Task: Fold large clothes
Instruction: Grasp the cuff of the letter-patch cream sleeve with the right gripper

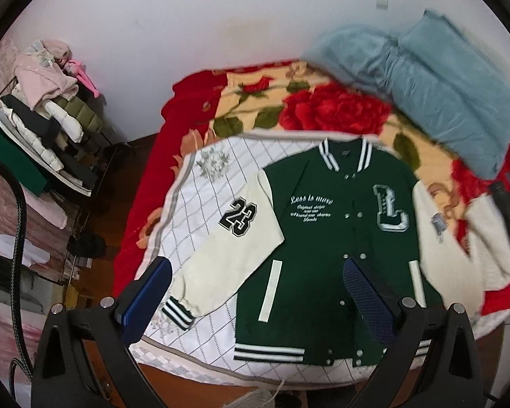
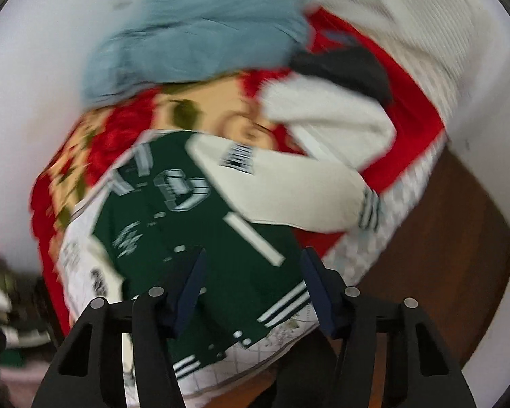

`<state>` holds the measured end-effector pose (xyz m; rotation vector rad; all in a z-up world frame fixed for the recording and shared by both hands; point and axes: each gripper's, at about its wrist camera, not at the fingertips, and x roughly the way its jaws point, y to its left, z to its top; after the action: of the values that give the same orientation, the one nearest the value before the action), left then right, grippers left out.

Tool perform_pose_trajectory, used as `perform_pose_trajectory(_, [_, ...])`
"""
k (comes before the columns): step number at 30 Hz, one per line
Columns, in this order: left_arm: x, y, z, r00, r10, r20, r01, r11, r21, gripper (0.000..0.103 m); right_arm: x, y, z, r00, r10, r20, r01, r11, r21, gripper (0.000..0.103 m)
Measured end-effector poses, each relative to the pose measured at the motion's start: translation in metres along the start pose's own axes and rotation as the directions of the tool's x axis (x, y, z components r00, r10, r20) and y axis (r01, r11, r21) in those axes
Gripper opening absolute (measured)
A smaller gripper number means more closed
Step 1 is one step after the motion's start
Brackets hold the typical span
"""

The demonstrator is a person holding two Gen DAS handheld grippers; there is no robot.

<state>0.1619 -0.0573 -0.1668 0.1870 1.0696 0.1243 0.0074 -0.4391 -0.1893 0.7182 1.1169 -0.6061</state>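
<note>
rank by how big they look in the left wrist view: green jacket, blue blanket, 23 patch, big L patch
1. green jacket
2. blue blanket, farther off, so this gap is unsure
3. 23 patch and L patch look alike

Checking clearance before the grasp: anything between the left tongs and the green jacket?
Nothing. In the left wrist view the left tongs hang open over the green jacket, with only air between.

Green varsity jacket (image 1: 340,238) lies flat, unfolded, face-up.
</note>
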Motion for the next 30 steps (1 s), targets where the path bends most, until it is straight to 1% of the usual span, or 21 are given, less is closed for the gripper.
perform_pose_trajectory(2, [0.028,-0.017,0.003,0.999,0.032,-0.041,-0.031,0.999,0.016,0.103,0.045,-0.036,0.012,0.999,0.014,-0.038,-0.010,0.995,0.098,0.059])
perform_pose_trajectory(4, [0.067,-0.040,0.004,0.995,0.051,-0.091,-0.049,0.999,0.022,0.103,0.088,-0.071,0.020,0.996,0.042,-0.076,-0.025,0.979,0.202,0.060])
perform_pose_trajectory(5, [0.081,-0.047,0.004,0.992,0.057,-0.109,-0.055,0.998,0.025,0.103,0.115,-0.091,0.023,0.993,0.058,-0.105,-0.028,0.964,0.265,0.061])
perform_pose_trajectory(6, [0.105,-0.061,0.004,0.988,0.063,-0.140,-0.059,0.998,0.031,0.103,0.139,-0.110,0.023,0.989,0.077,-0.129,-0.032,0.947,0.319,0.067])
perform_pose_trajectory(8, [0.141,-0.078,0.001,0.980,0.080,-0.181,-0.075,0.997,0.037,0.103,0.184,-0.145,0.019,0.979,0.114,-0.169,-0.033,0.906,0.421,0.072])
perform_pose_trajectory(9, [0.159,-0.086,0.000,0.975,0.091,-0.201,-0.085,0.996,0.037,0.103,0.199,-0.158,0.017,0.976,0.124,-0.179,-0.030,0.890,0.455,0.072])
perform_pose_trajectory(11, [0.193,-0.099,-0.005,0.964,0.100,-0.246,-0.096,0.995,0.030,0.103,0.244,-0.188,0.008,0.969,0.139,-0.202,-0.013,0.852,0.523,0.072])
perform_pose_trajectory(12, [0.209,-0.104,-0.009,0.958,0.102,-0.269,-0.098,0.995,0.026,0.103,0.264,-0.197,0.005,0.967,0.158,-0.202,-0.022,0.836,0.549,0.072])
perform_pose_trajectory(15, [0.251,-0.121,-0.018,0.940,0.108,-0.323,-0.104,0.994,0.028,0.103,0.307,-0.212,-0.005,0.959,0.211,-0.192,-0.047,0.782,0.622,0.072])
perform_pose_trajectory(16, [0.262,-0.127,-0.021,0.937,0.109,-0.333,-0.103,0.994,0.034,0.103,0.328,-0.221,-0.008,0.955,0.238,-0.176,-0.064,0.747,0.662,0.072])
perform_pose_trajectory(17, [0.273,-0.132,-0.024,0.934,0.110,-0.339,-0.101,0.994,0.043,0.103,0.340,-0.225,-0.010,0.953,0.261,-0.155,-0.082,0.713,0.696,0.072])
perform_pose_trajectory(18, [0.282,-0.137,-0.026,0.933,0.108,-0.344,-0.096,0.994,0.052,0.103,0.352,-0.228,-0.010,0.949,0.296,-0.107,-0.126,0.670,0.731,0.072])
perform_pose_trajectory(19, [0.290,-0.142,-0.029,0.931,0.104,-0.349,-0.088,0.994,0.061,0.103,0.357,-0.229,-0.008,0.951,0.304,-0.062,-0.153,0.635,0.757,0.072])
perform_pose_trajectory(20, [0.296,-0.145,-0.030,0.931,0.099,-0.351,-0.079,0.994,0.071,0.103,0.358,-0.229,-0.007,0.956,0.289,-0.040,-0.155,0.618,0.771,0.072])
perform_pose_trajectory(21, [0.302,-0.149,-0.031,0.933,0.091,-0.349,-0.067,0.995,0.079,0.103,0.357,-0.227,-0.006,0.964,0.267,0.013,-0.174,0.591,0.788,0.068])
perform_pose_trajectory(23, [0.312,-0.156,-0.029,0.937,0.074,-0.340,-0.046,0.995,0.090,0.103,0.355,-0.220,-0.008,0.971,0.233,0.054,-0.183,0.578,0.795,0.064])
perform_pose_trajectory(24, [0.316,-0.157,-0.031,0.940,0.068,-0.335,-0.037,0.995,0.098,0.103,0.353,-0.216,-0.011,0.975,0.213,0.069,-0.183,0.577,0.796,0.060])
perform_pose_trajectory(25, [0.319,-0.159,-0.030,0.940,0.064,-0.334,-0.032,0.995,0.100,0.103,0.351,-0.211,-0.014,0.978,0.195,0.080,-0.181,0.583,0.792,0.059])
perform_pose_trajectory(27, [0.322,-0.158,-0.030,0.940,0.046,-0.337,-0.014,0.995,0.096,0.103,0.345,-0.200,-0.015,0.986,0.143,0.082,-0.153,0.613,0.775,0.045])
perform_pose_trajectory(29, [0.322,-0.157,-0.029,0.943,0.029,-0.331,0.003,0.996,0.094,0.103,0.334,-0.187,-0.015,0.990,0.101,0.101,-0.142,0.633,0.761,0.034])
perform_pose_trajectory(30, [0.320,-0.156,-0.028,0.946,0.022,-0.324,0.010,0.995,0.097,0.103,0.327,-0.181,-0.014,0.990,0.081,0.113,-0.138,0.646,0.751,0.031])
